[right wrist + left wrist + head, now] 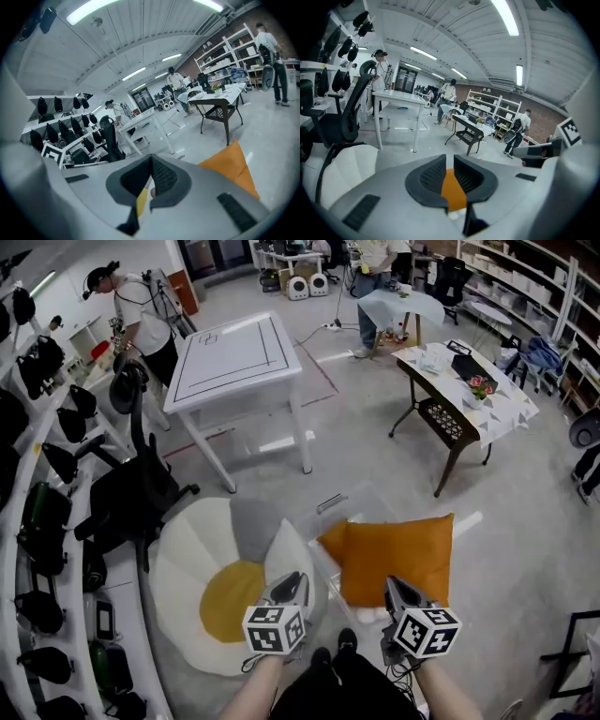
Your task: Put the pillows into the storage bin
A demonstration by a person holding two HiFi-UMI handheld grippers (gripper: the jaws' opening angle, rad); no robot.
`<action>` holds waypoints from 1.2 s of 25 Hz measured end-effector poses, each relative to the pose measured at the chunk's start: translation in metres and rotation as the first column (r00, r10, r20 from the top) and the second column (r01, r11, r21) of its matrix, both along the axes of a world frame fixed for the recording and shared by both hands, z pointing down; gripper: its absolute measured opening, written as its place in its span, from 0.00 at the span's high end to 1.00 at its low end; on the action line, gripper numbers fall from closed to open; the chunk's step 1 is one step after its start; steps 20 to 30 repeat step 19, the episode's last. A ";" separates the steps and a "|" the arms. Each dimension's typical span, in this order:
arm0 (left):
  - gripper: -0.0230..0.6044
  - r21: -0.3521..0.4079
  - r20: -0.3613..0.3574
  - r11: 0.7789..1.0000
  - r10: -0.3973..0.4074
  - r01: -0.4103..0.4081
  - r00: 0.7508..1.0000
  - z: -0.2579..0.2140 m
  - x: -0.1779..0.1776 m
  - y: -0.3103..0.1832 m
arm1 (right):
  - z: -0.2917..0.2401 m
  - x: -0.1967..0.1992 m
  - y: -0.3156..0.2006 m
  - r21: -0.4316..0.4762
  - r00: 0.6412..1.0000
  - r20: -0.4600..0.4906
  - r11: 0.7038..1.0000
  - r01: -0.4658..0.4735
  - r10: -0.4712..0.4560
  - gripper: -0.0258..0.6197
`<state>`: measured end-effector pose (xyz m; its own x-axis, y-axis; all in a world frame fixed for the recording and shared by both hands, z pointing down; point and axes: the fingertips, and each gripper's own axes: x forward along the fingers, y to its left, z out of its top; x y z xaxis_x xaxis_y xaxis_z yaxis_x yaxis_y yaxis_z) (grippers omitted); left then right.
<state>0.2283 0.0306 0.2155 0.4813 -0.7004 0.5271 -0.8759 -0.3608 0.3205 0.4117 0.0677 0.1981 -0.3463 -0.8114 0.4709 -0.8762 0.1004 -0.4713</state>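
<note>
While you look down in the head view, open grey floor (pixel 375 456) reaches the white table (pixel 234 357), the orange pillow (pixel 398 559) sits in the clear storage bin (pixel 349 502), and the egg-shaped pillow (pixel 187 587) lies beside it, by the office chair (pixel 141 493). Your left gripper view shows the left gripper (pixel 450 161) with jaws a slit apart, pinching nothing, orange behind the gap. Your right gripper view shows the right gripper (pixel 151 164) pressed together, empty.
</note>
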 end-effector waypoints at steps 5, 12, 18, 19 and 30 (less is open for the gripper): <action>0.88 0.026 -0.002 1.000 0.010 -0.010 1.000 -0.017 -0.020 0.008 | -0.013 -0.002 0.018 0.009 0.997 -0.017 0.998 -0.069 0.069 0.96; 0.88 0.080 -0.001 0.995 0.056 -0.056 0.998 -0.036 -0.042 0.020 | -0.022 -0.021 0.044 0.027 0.989 -0.100 0.994 -0.104 0.106 0.96; 0.88 0.099 -0.001 0.992 0.079 -0.079 0.997 -0.036 -0.053 0.024 | -0.032 -0.032 0.052 0.063 0.974 -0.199 0.993 -0.102 0.113 0.96; 0.88 0.094 -0.004 0.992 0.081 -0.080 0.997 -0.034 -0.056 0.025 | -0.032 -0.034 0.054 0.063 0.971 -0.208 0.993 -0.104 0.115 0.96; 0.88 0.094 -0.004 0.992 0.081 -0.080 0.997 -0.034 -0.056 0.025 | -0.032 -0.034 0.054 0.063 0.971 -0.208 0.993 -0.104 0.115 0.96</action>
